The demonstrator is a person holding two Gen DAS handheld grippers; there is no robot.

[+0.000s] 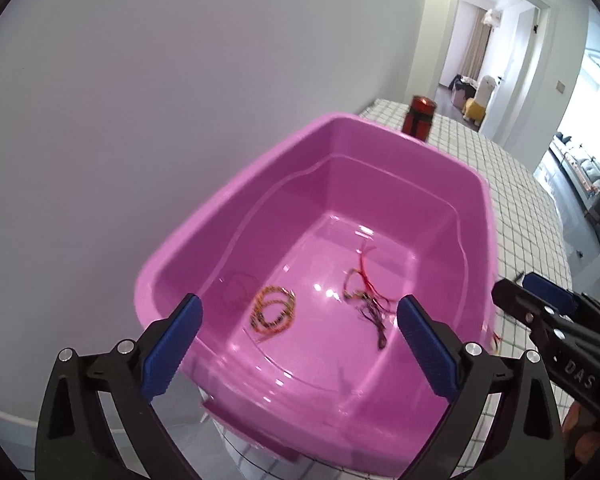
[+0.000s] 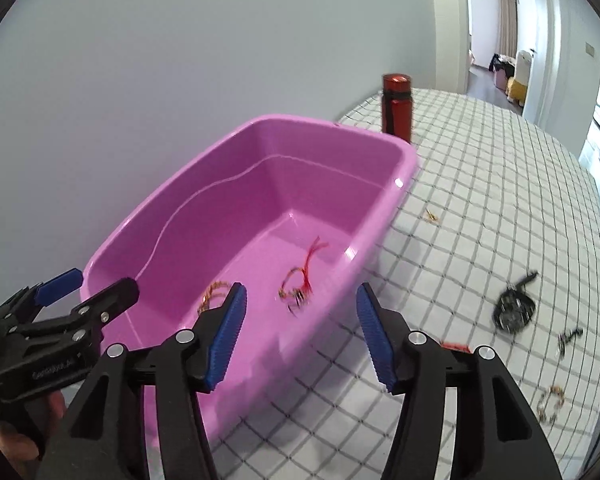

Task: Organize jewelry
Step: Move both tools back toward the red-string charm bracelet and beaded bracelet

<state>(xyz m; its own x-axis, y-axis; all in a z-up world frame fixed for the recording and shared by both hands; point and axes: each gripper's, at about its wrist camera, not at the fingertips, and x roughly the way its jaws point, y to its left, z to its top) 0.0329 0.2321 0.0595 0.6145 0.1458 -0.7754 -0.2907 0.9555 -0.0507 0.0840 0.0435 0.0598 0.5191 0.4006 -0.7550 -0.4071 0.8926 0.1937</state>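
A pink plastic tub [image 1: 384, 148] [image 2: 204, 184] stands on the checked tablecloth by the wall. Inside lie a coiled gold-and-dark beaded chain [image 1: 272, 312] [image 2: 214, 294] and a red-cord bracelet with dark tassels [image 1: 364, 292] [image 2: 300, 280]. My left gripper [image 1: 298, 344] is open and empty above the tub's near end. My right gripper [image 2: 302, 334] is open and empty over the tub's right rim. On the cloth to the right lie a black bracelet [image 2: 514, 310], a small dark piece [image 2: 568, 338], a beaded bracelet [image 2: 550, 402], a small gold piece [image 2: 431, 215] and a red piece [image 2: 456, 346].
A red cylindrical bottle [image 1: 420, 118] [image 2: 397, 106] stands on the table behind the tub. The table [image 2: 500, 184] runs right toward an open doorway. The wall is close on the left. Each gripper shows at the edge of the other's view.
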